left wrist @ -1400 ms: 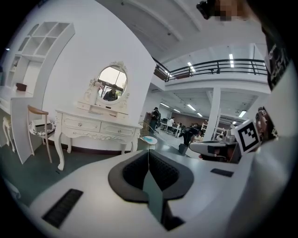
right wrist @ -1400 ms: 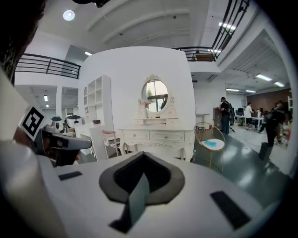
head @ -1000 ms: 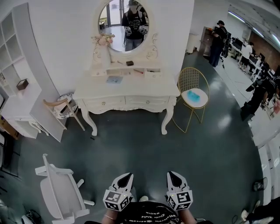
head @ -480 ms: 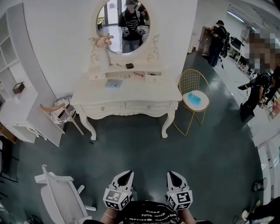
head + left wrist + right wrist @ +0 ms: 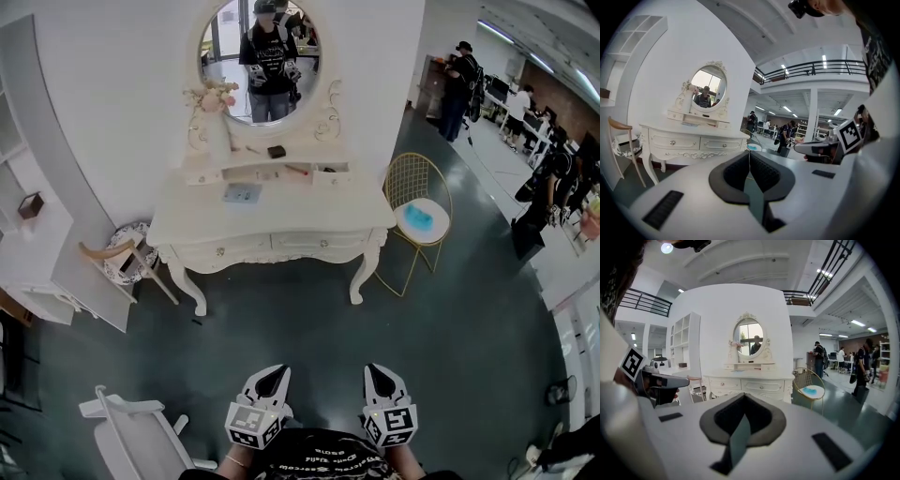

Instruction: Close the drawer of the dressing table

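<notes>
Head view — dressing table [image 5: 272, 217] drawer fronts [image 5: 323, 243] tiny, open-or-shut unclear

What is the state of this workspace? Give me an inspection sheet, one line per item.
surface: white table top, mostly bare.
job's things: two front drawers look flush; too far to tell whether a small shelf drawer stands open.
clutter: blue sheet, dark box, flowers.
grippers: left tool and right tool both shut, empty, well short of the table.
cables: nothing seen near the table.
surroundings: mirror, gold chair, wooden chair, white chair, people at the right.
</notes>
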